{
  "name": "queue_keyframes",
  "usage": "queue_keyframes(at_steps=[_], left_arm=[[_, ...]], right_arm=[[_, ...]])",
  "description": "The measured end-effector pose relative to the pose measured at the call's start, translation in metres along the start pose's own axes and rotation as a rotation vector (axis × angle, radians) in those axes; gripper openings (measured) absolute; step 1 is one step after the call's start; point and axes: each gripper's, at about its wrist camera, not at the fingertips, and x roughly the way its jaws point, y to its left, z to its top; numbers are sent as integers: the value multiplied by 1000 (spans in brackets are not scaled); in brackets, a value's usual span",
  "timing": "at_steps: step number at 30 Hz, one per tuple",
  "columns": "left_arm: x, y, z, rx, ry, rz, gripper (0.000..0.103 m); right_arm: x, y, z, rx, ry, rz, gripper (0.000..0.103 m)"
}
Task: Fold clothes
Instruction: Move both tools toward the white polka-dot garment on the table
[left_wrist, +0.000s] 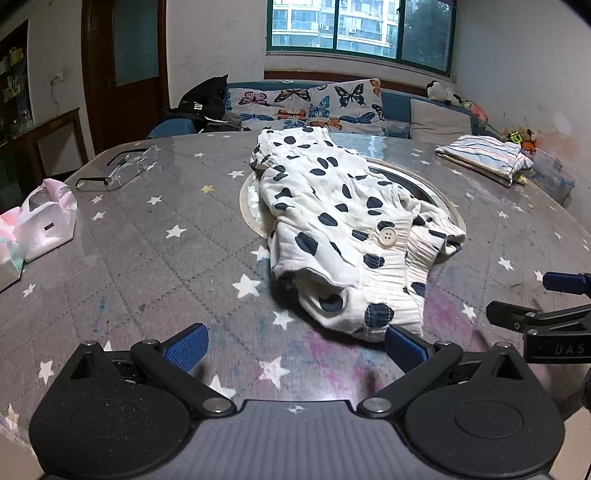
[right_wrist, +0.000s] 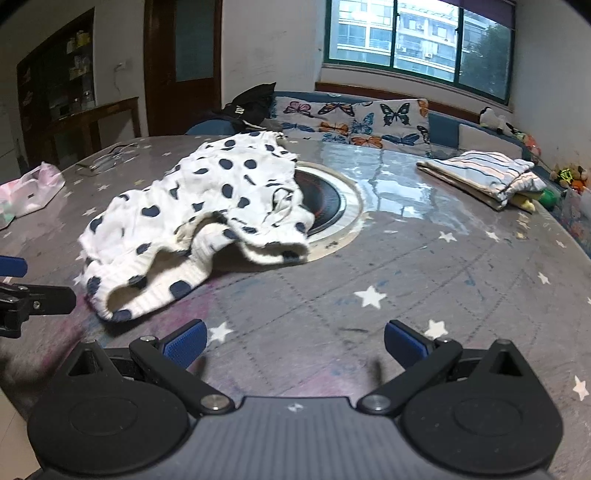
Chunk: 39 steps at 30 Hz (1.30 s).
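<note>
Jaws spread on both grippers; crumpled spotted ribbed-cuff garment (left_wrist: 332, 221) between.

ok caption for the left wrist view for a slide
Open left gripper nears rumpled polka-dot garment on star-print table; nothing gripped.

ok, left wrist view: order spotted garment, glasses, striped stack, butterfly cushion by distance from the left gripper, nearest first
1. Spotted garment, just ahead of the left gripper, by its right finger.
2. Glasses, far left on the table.
3. Striped stack, far right; close call with the glasses.
4. Butterfly cushion, beyond the table.
</note>
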Motion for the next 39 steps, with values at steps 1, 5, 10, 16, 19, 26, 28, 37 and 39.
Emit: queue_keyframes(at_steps=[1, 5, 10, 16, 19, 26, 28, 37, 39], left_arm=[[-1, 0, -1, 1, -2, 1, 103], [-4, -2, -6, 3, -9, 7, 103], [-3, -2, -8, 7, 13, 3, 103], [-5, -8, -8, 35, 21, 2, 103], [-6, -9, -8, 36, 25, 5, 103], [-8, -14, -8, 41, 32, 11, 103], [-8, -16, -8, 41, 34, 13, 103], [-10, -20, -6, 40, 41, 21, 103], [-10, -20, -6, 39, 44, 22, 103]], right_arm=[[1, 0, 0, 1, 6, 1, 103], [0, 12, -7, -9, 16, -7, 103], [-7, 13, -9, -22, 33, 14, 103], [-8, 14, -9, -32, 40, 26, 103], [-8, 13, -9, -29, 43, 26, 103], [-9, 12, -10, -25, 43, 29, 103], [-9, 13, -10, -25, 43, 30, 103], [-10, 15, -8, -31, 46, 35, 103], [-10, 15, -8, -31, 48, 35, 103]])
